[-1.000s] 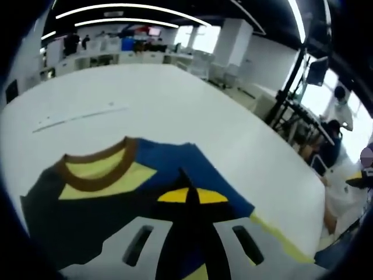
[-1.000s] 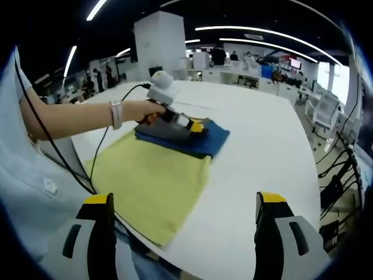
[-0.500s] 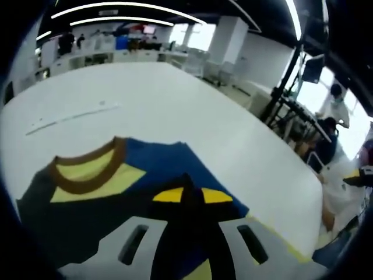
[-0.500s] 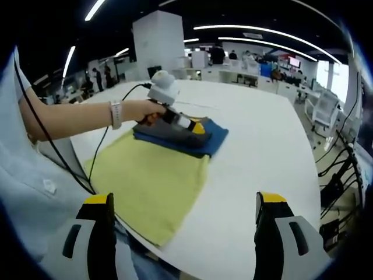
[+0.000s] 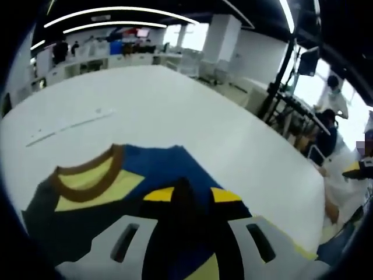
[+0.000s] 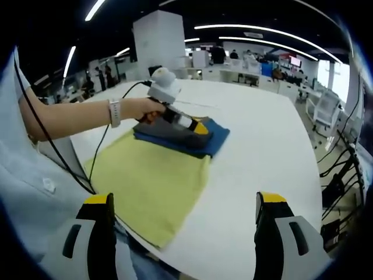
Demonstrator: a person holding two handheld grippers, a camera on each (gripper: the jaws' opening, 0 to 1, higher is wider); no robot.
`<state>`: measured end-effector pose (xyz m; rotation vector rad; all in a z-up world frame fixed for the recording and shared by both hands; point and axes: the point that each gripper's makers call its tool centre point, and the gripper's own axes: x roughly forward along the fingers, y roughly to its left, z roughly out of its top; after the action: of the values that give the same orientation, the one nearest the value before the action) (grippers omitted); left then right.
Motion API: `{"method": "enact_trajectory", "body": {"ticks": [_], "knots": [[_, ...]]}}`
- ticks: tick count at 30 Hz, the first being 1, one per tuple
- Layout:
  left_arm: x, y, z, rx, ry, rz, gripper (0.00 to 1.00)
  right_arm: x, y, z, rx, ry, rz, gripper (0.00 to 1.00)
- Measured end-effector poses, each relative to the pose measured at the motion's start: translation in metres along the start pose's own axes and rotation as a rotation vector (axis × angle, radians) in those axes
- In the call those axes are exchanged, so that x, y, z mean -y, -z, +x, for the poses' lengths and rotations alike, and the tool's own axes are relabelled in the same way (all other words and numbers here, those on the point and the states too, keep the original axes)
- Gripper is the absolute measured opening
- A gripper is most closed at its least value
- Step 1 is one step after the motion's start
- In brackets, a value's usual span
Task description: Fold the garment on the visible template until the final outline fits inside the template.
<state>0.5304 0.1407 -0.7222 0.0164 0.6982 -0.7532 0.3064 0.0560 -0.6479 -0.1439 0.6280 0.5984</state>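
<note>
A folded garment (image 5: 157, 169) in blue, dark grey and yellow, with a brown collar (image 5: 87, 175), lies flat on the white table. In the right gripper view the garment (image 6: 213, 140) sits at the far end of the yellow template sheet (image 6: 145, 181). My left gripper (image 5: 192, 195) rests low on it, its yellow-tipped jaws shut on a dark raised fold with a small gap between them. A hand with a wristwatch (image 6: 115, 112) holds the left gripper (image 6: 200, 126). My right gripper (image 6: 183, 201) hangs open near the table's front edge, with nothing between its jaws.
The white table (image 6: 262, 146) stretches wide beyond the garment, with a thin line of tape (image 5: 64, 123) on it. A black cable (image 6: 99, 151) trails off the near left edge. A dark stand (image 5: 280, 87) and seated people are beyond the table's right side.
The left gripper's jaw tips stand a little further apart around the raised fold than a second ago. The garment and the right gripper have hardly moved.
</note>
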Motion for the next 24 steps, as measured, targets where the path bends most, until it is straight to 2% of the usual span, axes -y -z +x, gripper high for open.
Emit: {"method": "enact_trajectory", "body": {"ticks": [5, 17, 24], "knots": [[0.002, -0.001, -0.003, 0.002, 0.007, 0.014, 0.22, -0.001, 0.0, 0.001, -0.004, -0.003, -0.002, 1.0], [0.003, -0.004, -0.014, 0.011, 0.006, 0.05, 0.37, -0.008, -0.002, 0.004, -0.009, -0.011, -0.013, 1.0], [-0.002, -0.008, -0.024, 0.029, -0.017, 0.082, 0.44, -0.012, -0.002, 0.006, -0.011, -0.014, -0.009, 1.0]]}}
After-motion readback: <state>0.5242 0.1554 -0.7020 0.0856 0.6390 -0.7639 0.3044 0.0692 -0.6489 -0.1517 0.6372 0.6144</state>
